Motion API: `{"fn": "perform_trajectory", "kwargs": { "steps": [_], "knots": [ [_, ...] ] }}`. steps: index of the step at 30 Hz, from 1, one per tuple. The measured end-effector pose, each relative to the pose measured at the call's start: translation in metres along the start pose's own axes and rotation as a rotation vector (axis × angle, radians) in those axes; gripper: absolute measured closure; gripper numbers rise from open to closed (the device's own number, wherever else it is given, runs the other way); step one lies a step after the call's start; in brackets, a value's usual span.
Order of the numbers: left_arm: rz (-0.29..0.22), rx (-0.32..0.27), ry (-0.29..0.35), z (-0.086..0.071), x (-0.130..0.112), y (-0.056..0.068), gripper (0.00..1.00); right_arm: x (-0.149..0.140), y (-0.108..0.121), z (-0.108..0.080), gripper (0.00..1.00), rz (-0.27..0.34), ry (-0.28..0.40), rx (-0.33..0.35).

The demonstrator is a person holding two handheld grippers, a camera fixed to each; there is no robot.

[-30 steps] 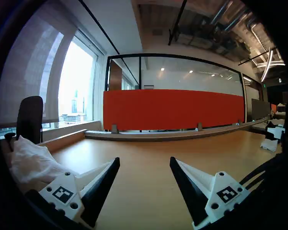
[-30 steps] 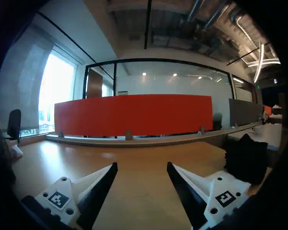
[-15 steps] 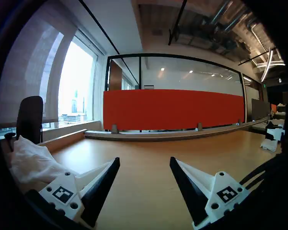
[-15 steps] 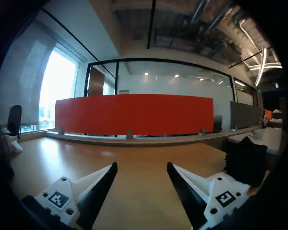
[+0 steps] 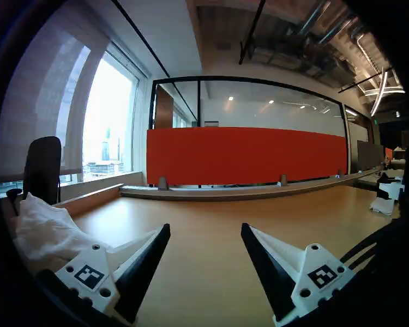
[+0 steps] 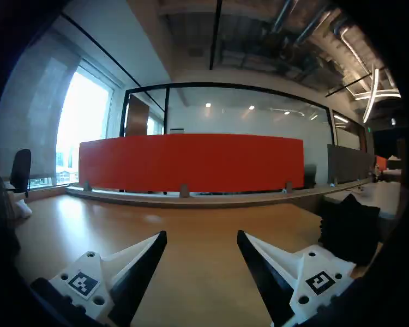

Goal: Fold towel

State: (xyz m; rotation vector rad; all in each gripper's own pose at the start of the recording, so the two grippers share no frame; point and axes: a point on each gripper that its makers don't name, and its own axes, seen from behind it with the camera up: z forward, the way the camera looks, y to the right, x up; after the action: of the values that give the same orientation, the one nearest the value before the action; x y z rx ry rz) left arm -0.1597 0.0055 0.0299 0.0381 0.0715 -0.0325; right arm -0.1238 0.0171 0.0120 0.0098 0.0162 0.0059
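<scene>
Left gripper view, left to right:
- Black chair [image 5: 42, 169] by the window.
- White towel [image 5: 43, 231], crumpled at the table's left edge, partly hidden behind the left finger.
- Left gripper [image 5: 205, 226], jaws spread wide, nothing between them.
- Wooden table [image 5: 215, 210].
- Orange partition [image 5: 242, 155] along the far edge.

Right gripper view:
- Right gripper [image 6: 200, 234], jaws likewise apart and empty.
- Black cloth stack [image 6: 350, 226] beyond its right finger.

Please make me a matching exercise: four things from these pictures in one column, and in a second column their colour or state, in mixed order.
Column A
1 crumpled cloth
2 desk screen
3 chair
4 left gripper

Column B
a red
b open
c white
d black, by the window

Pairs: 1-c, 2-a, 3-d, 4-b
</scene>
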Motion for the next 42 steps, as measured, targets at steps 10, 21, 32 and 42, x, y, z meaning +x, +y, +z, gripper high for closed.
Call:
{"fn": "perform_trajectory", "kwargs": {
  "steps": [10,21,32,42],
  "knots": [
    [0.0,0.0,-0.001,-0.0003,0.0021,0.0005,0.04,-0.0001,0.0002,-0.0001,0.0,0.0,0.0,0.0],
    [0.0,0.0,-0.002,-0.0013,0.0046,0.0005,0.04,-0.0002,0.0003,0.0002,0.0,0.0,0.0,0.0],
    [0.0,0.0,-0.002,-0.0026,0.006,0.0003,0.04,0.0,-0.0001,0.0001,0.0,0.0,0.0,0.0],
    [-0.001,0.0,-0.002,-0.0021,0.0058,0.0003,0.04,-0.0001,-0.0003,0.0001,0.0,0.0,0.0,0.0]
  ]
}}
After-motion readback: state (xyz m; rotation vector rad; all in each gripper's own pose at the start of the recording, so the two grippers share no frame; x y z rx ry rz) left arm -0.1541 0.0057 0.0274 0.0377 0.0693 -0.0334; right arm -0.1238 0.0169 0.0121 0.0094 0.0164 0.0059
